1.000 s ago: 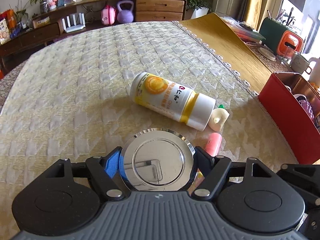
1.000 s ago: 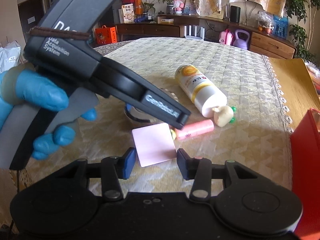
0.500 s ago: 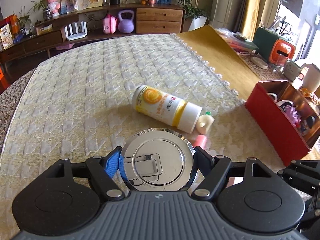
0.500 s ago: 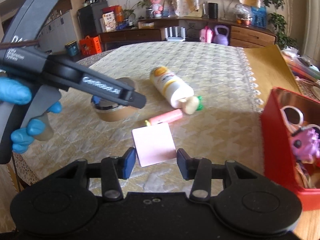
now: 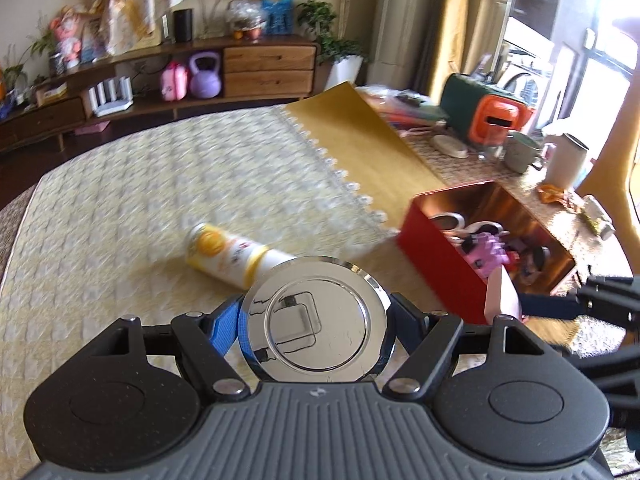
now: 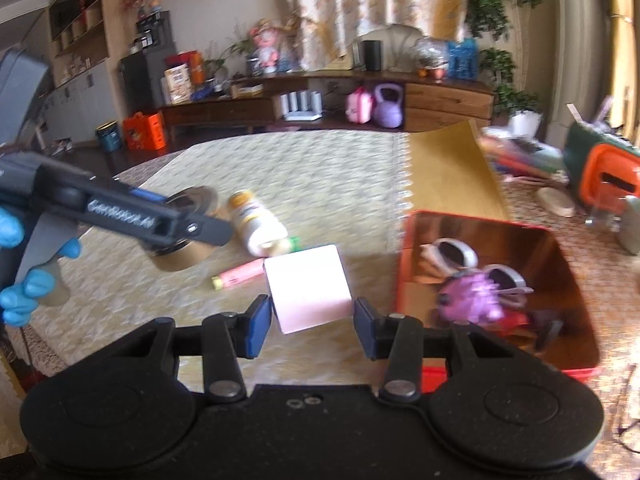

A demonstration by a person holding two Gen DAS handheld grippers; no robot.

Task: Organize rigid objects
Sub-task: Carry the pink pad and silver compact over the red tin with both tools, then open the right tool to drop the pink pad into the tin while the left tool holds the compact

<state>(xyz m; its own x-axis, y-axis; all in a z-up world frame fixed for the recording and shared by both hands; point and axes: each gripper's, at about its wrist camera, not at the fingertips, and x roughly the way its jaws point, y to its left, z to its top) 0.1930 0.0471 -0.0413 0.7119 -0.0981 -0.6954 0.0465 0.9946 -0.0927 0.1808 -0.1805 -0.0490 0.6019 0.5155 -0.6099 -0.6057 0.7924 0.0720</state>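
My left gripper is shut on a round chrome-lidded tin and holds it above the table. It also shows in the right wrist view. My right gripper is shut on a pink square pad, which also shows in the left wrist view beside the red box. The red box is open and holds several items, among them a purple toy. A white and yellow bottle lies on its side on the tablecloth. A pink tube lies near the bottle.
A cream patterned tablecloth covers the table, with a yellow mat at its far right. Beyond the box stand a green and orange appliance, mugs and a white jug. A small cream figure lies at the bottle's cap.
Both grippers have risen and swung right towards the red box, each carrying its object. The red box now shows more fully in both views.
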